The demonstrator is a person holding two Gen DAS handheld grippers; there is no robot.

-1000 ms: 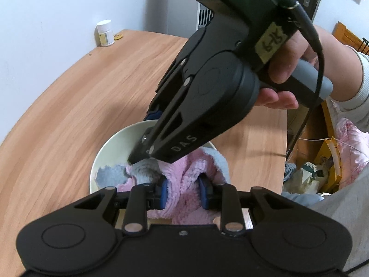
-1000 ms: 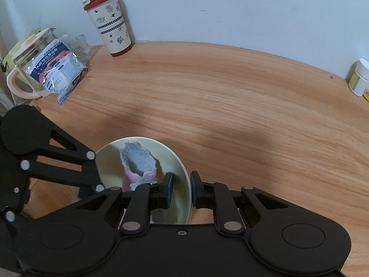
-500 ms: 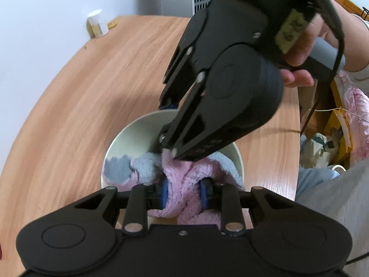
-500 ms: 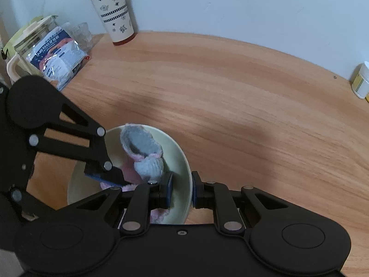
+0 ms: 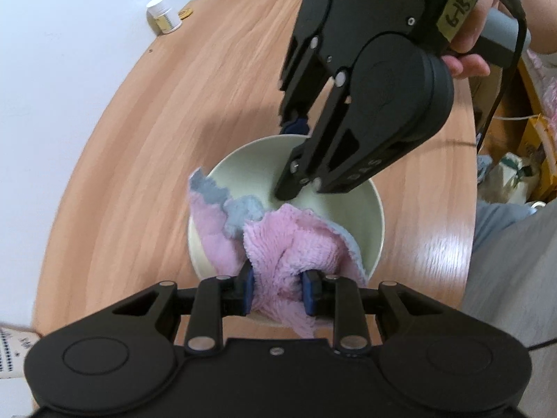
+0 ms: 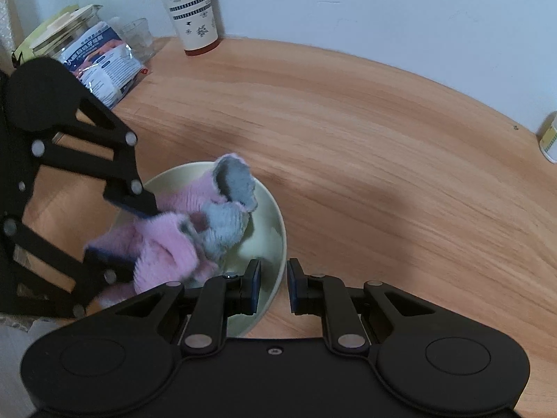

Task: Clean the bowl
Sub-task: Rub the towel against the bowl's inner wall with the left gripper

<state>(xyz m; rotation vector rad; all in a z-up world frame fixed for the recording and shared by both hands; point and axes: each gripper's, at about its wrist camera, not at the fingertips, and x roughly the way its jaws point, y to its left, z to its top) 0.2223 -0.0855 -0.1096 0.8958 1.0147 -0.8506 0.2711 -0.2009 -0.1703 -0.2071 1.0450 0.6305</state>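
Note:
A pale green bowl (image 5: 250, 170) (image 6: 278, 223) stands on the wooden table (image 5: 139, 139). My left gripper (image 5: 277, 291) (image 6: 122, 233) points steeply down into it, shut on a bunched pink and grey cloth (image 5: 289, 240) (image 6: 163, 244). The cloth fills the near part of the bowl, and a grey corner (image 5: 205, 188) laps over the left rim. My right gripper (image 6: 275, 285) (image 5: 292, 158) is shut on the bowl's rim, one finger inside and one outside. A hand (image 5: 466, 59) holds its handle.
A patterned cup with a red lid (image 6: 189, 7), a glass jug (image 6: 59, 38), a printed packet (image 6: 101, 66) and a small glass (image 6: 137, 36) stand at the table's back left. A white jar (image 5: 163, 14) sits by the wall. Bags and clutter (image 5: 515, 167) lie beyond the table's edge.
My left gripper has turned and swept the cloth round inside the bowl; its grey corner now hangs over the rim. The right gripper has kept its hold on the rim.

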